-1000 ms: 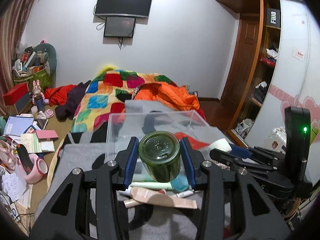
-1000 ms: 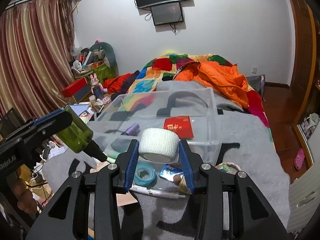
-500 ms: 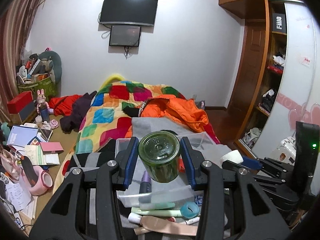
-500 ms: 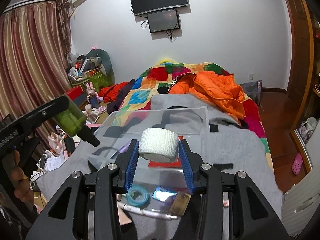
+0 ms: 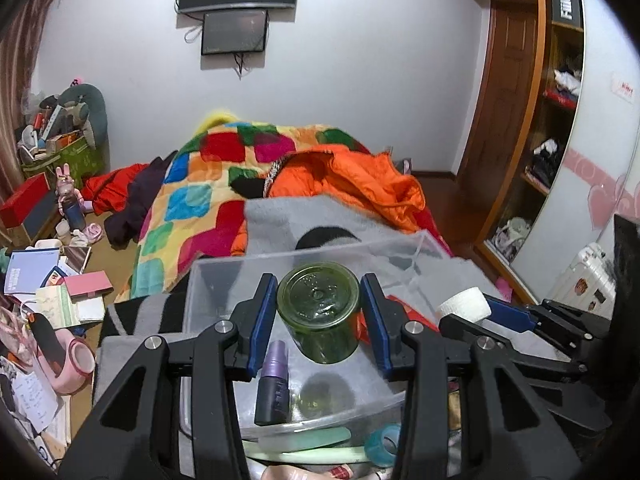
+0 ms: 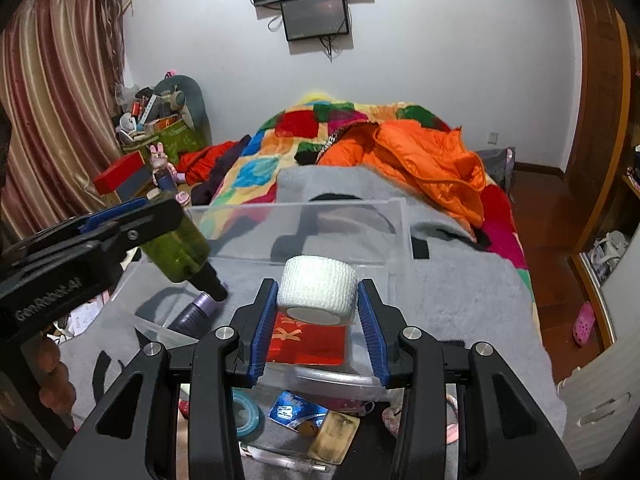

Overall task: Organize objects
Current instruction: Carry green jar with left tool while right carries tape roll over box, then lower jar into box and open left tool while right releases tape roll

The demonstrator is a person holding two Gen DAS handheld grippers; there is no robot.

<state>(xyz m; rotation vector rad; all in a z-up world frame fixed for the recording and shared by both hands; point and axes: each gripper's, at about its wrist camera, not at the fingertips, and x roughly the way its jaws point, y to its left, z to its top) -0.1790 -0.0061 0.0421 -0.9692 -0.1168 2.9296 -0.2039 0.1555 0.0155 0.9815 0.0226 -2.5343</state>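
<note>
Bed under grey blanket (image 6: 460,280); clear bin (image 6: 400,236) on it, red packet (image 6: 308,340) and purple bottle (image 5: 274,380) inside. Left gripper (image 5: 319,312) clamped on green bottle (image 5: 319,308), cap pointing down into bin's left side, long axis tilted. Right gripper (image 6: 317,308) clamped on white tape roll (image 6: 317,290), over red packet – both directly above bin, drop is straight down

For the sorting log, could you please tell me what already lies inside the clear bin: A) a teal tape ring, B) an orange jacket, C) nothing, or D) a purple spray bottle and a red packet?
D: inside the clear bin lie a purple spray bottle and a red packet; the green bottle and white roll sit between fingers.
</note>
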